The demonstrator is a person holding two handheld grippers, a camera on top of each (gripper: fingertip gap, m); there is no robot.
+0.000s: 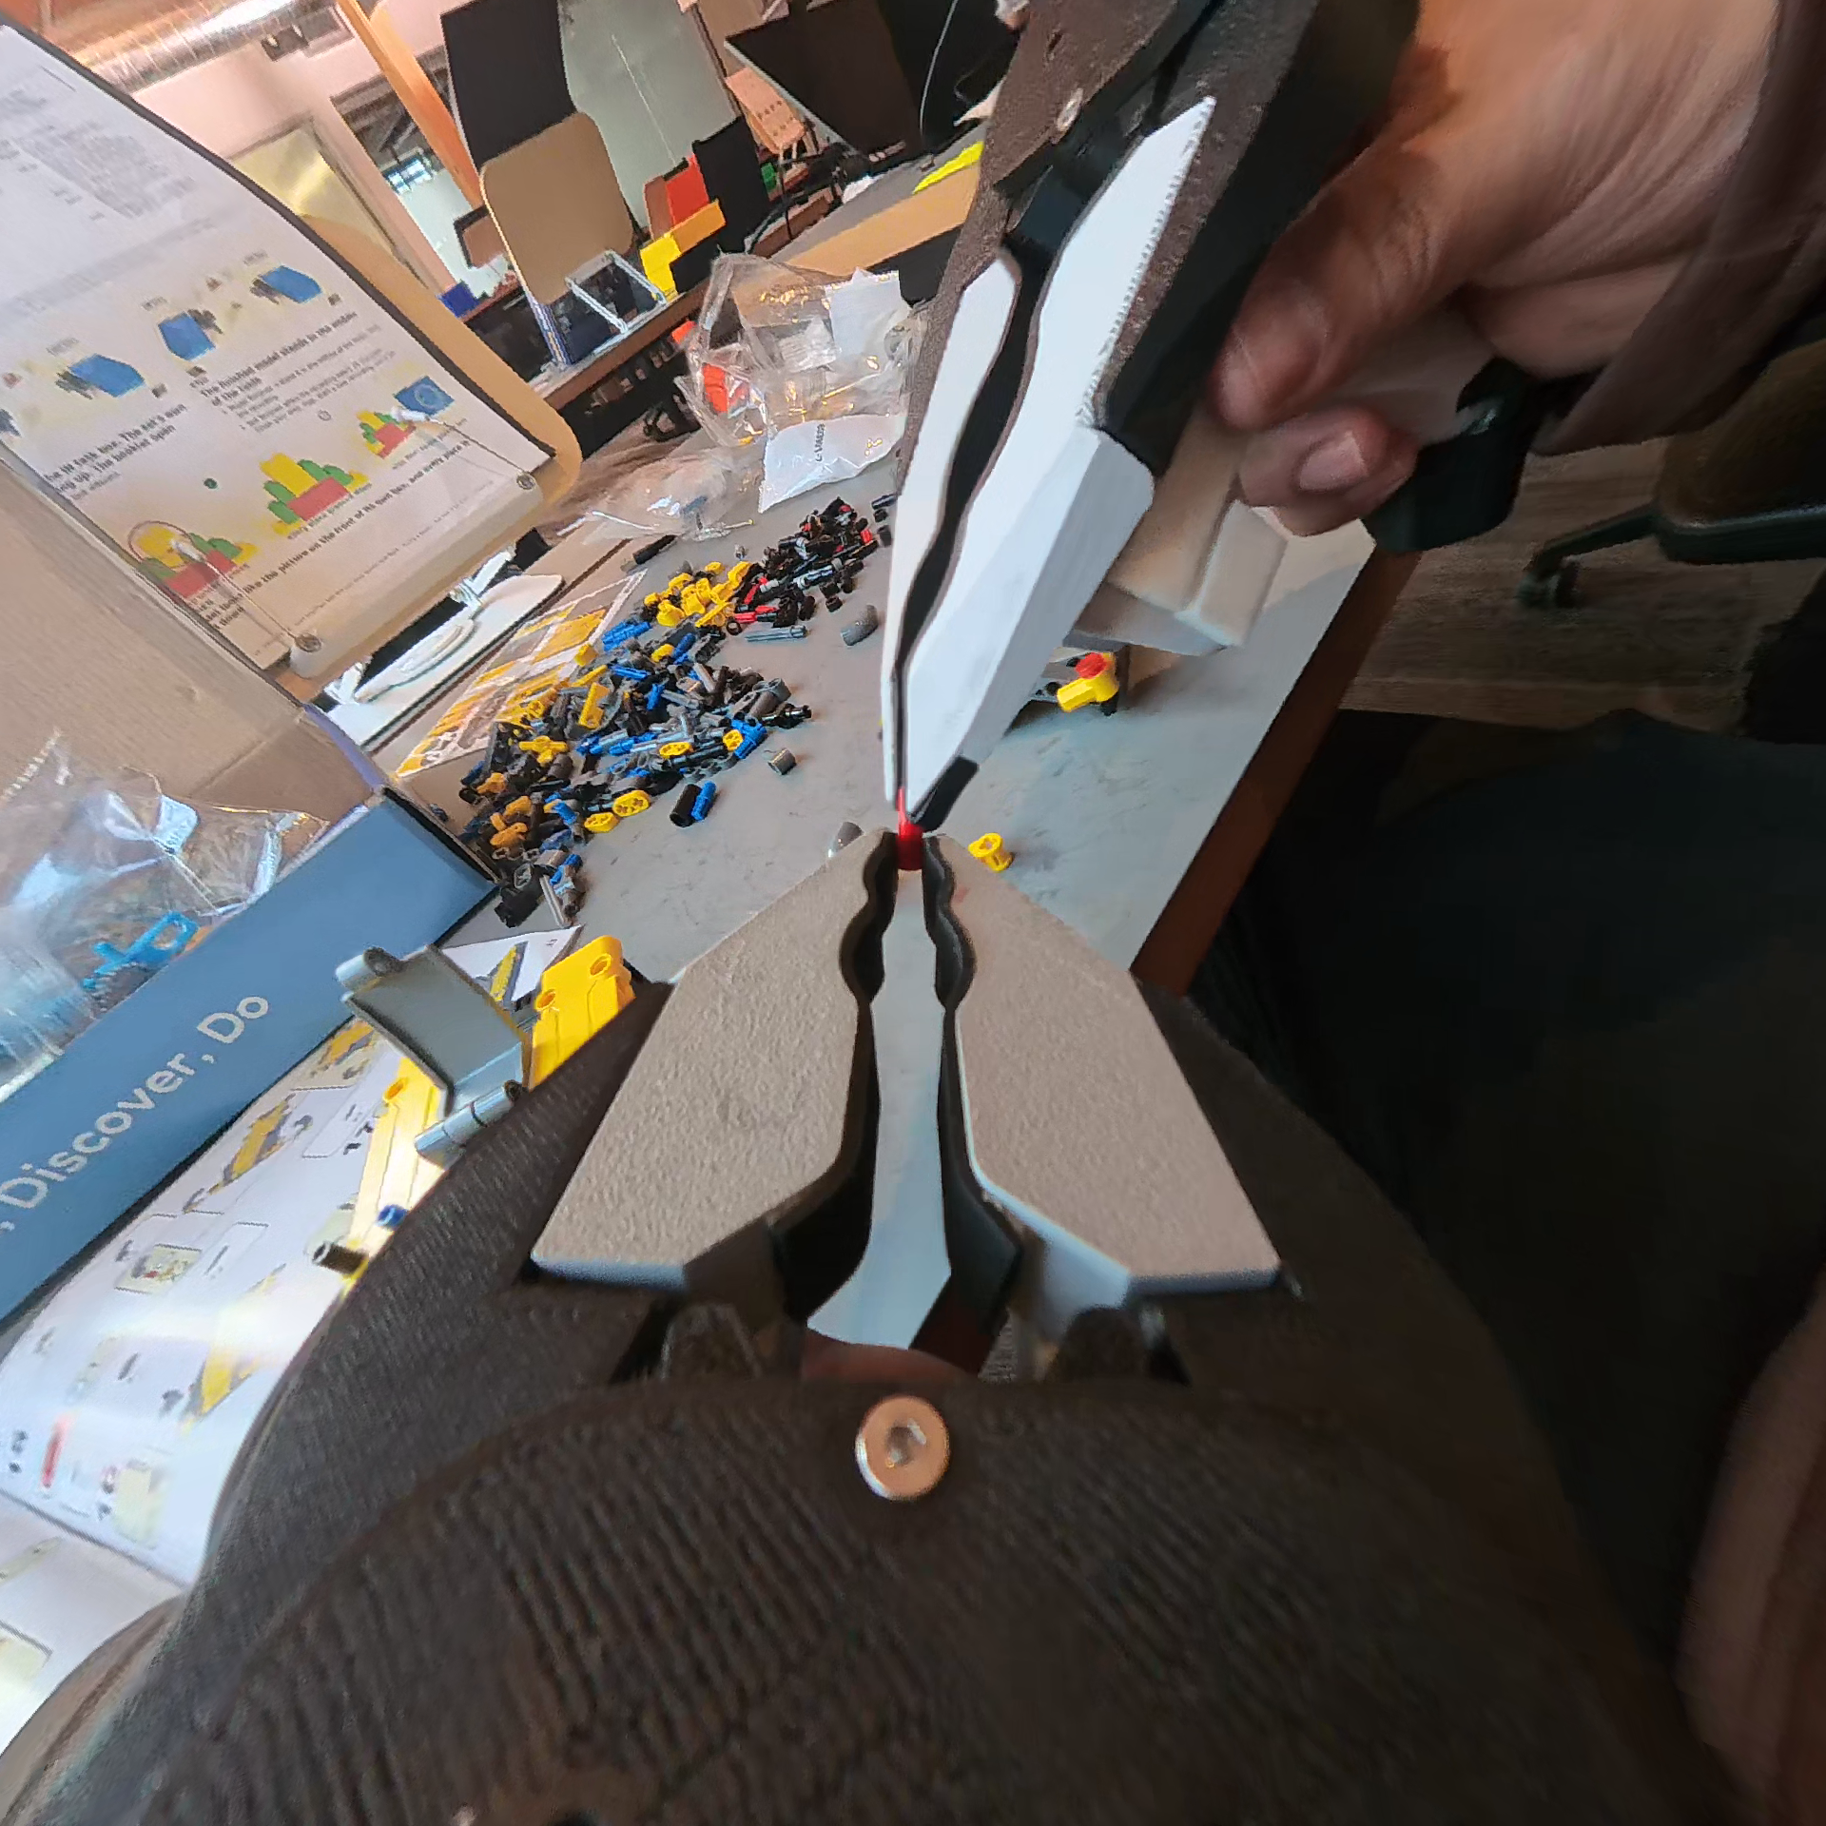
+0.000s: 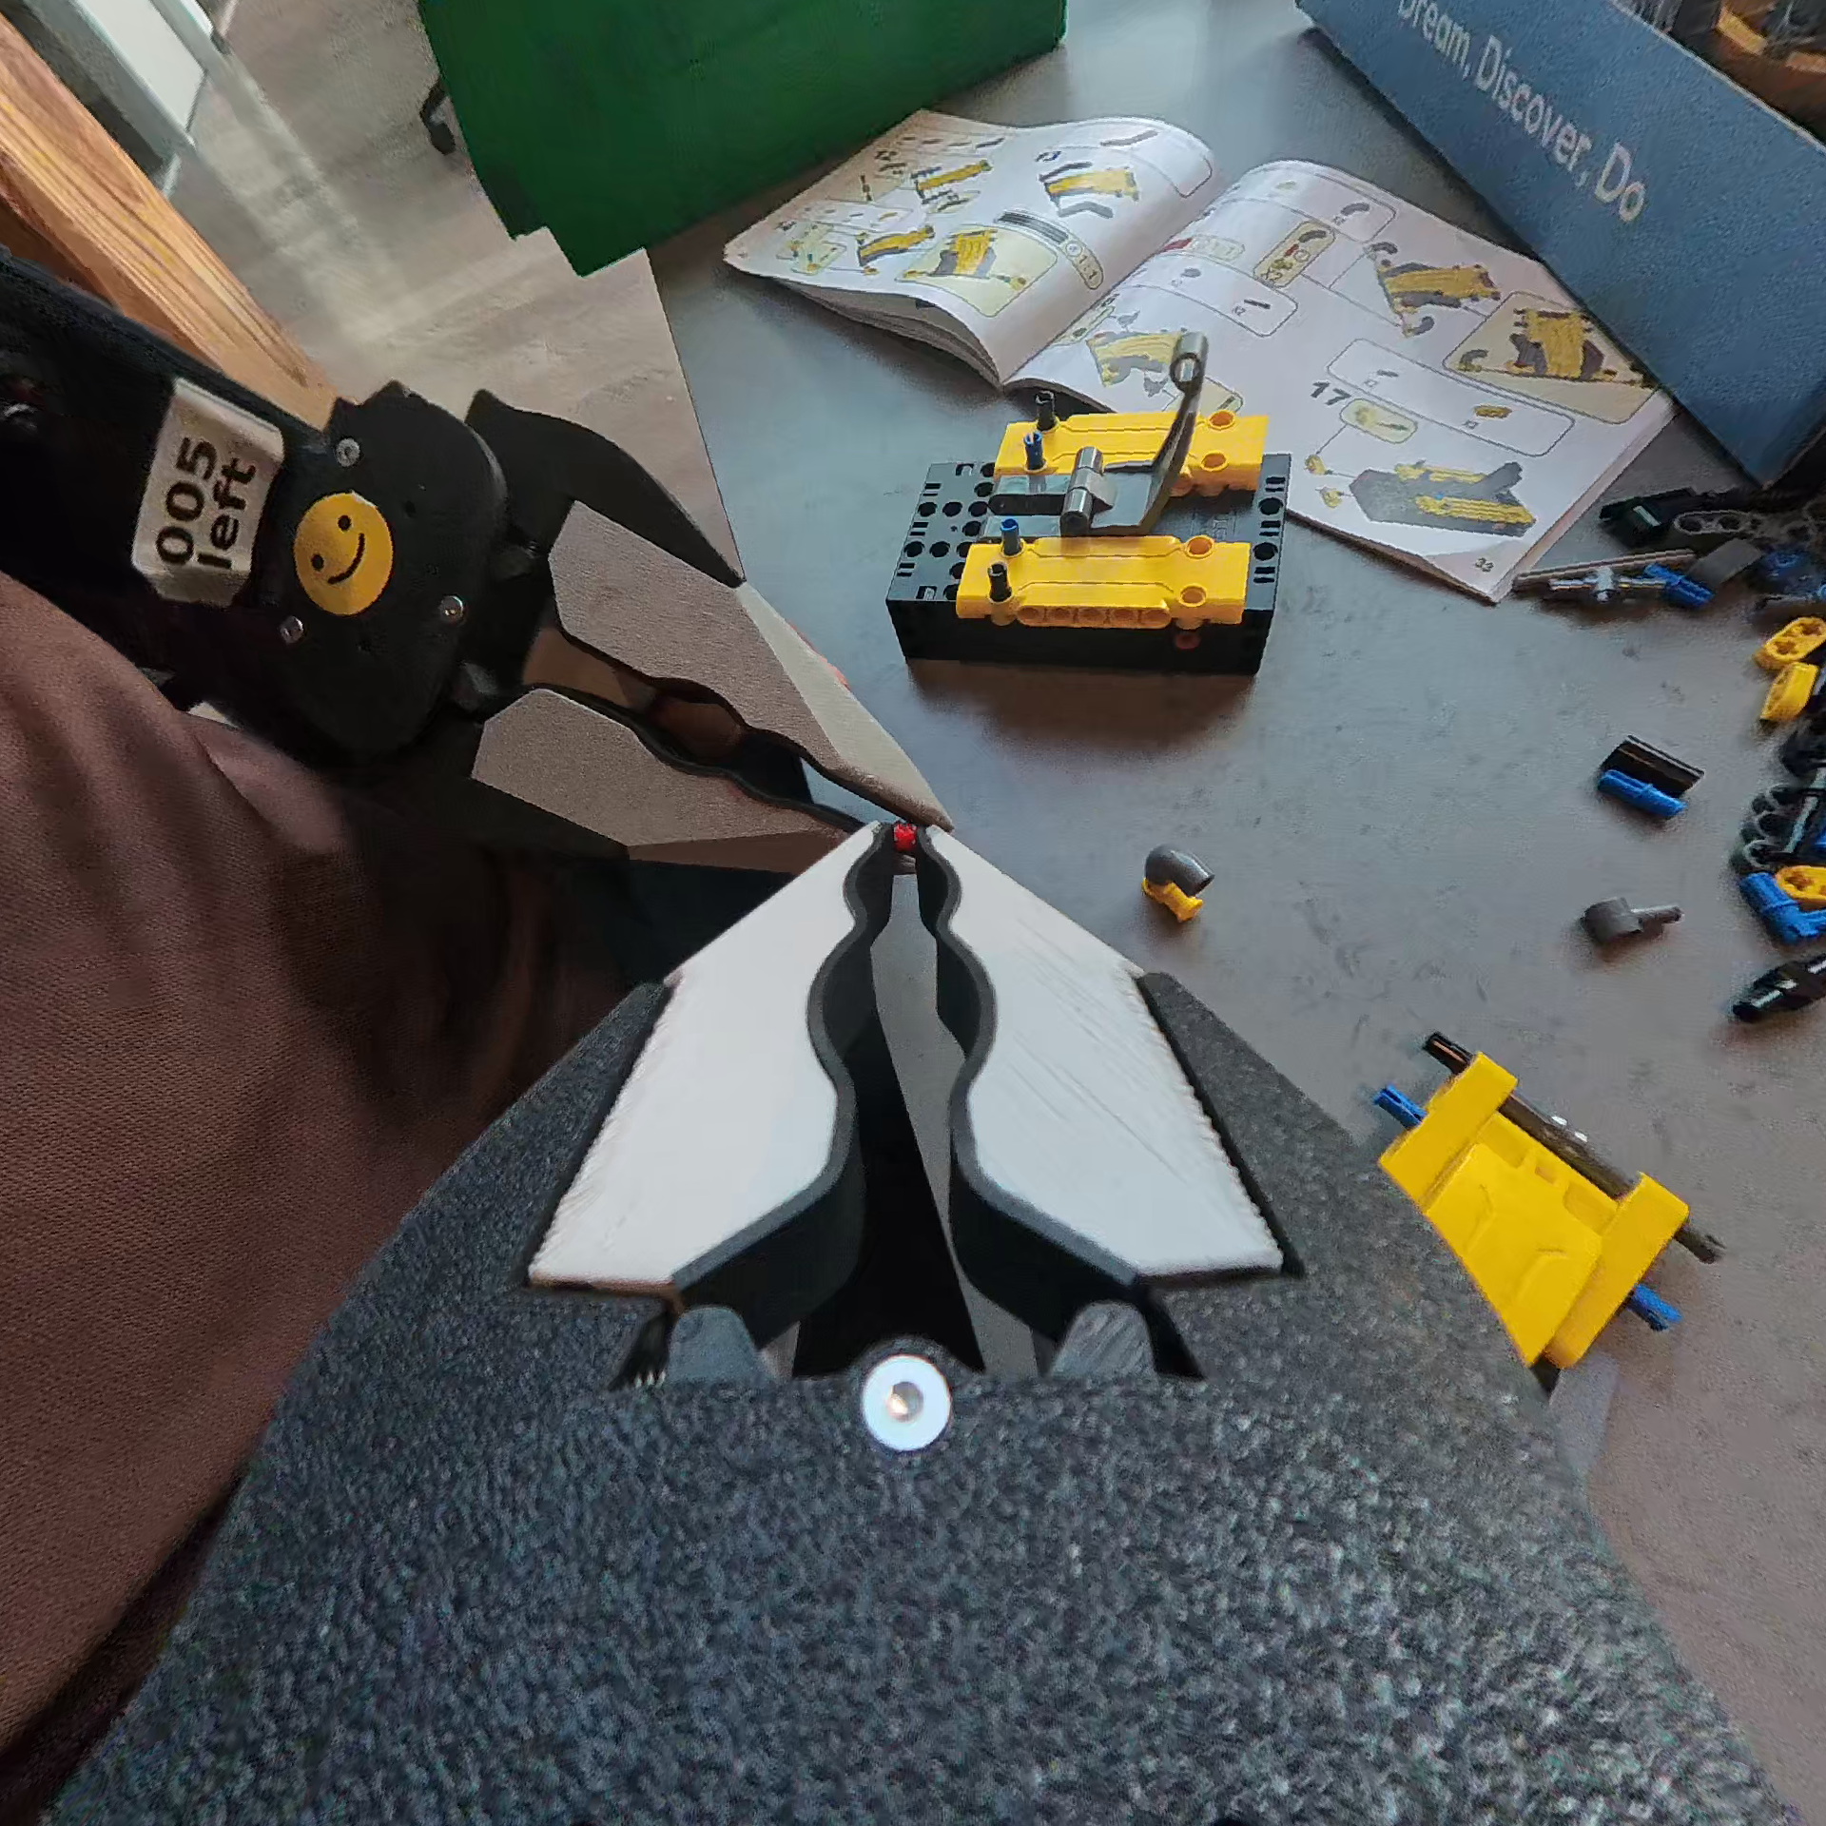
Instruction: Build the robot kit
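My left gripper (image 1: 907, 852) is shut on a small red pin (image 1: 907, 848) at its fingertips. My right gripper (image 2: 901, 838) is shut on the same red pin (image 2: 902, 836) from the other end. The two grippers meet tip to tip above the near edge of the grey table (image 1: 1087, 790). In the left wrist view the right gripper (image 1: 924, 805) comes down from above, held by a hand (image 1: 1482, 247). In the right wrist view the left gripper (image 2: 889, 805) comes in from the left.
A pile of small yellow, black and blue building pieces (image 1: 642, 711) lies on the table. A black-and-yellow partial build (image 2: 1097, 553) stands by an open instruction booklet (image 2: 1285, 296). A yellow subassembly (image 2: 1532, 1215) lies to the right. A blue box (image 2: 1601, 198) stands behind. My left and right fingertips are right by each other. From either gripper's tips it is about 12 cm to the yellow subassembly (image 2: 1532, 1215).
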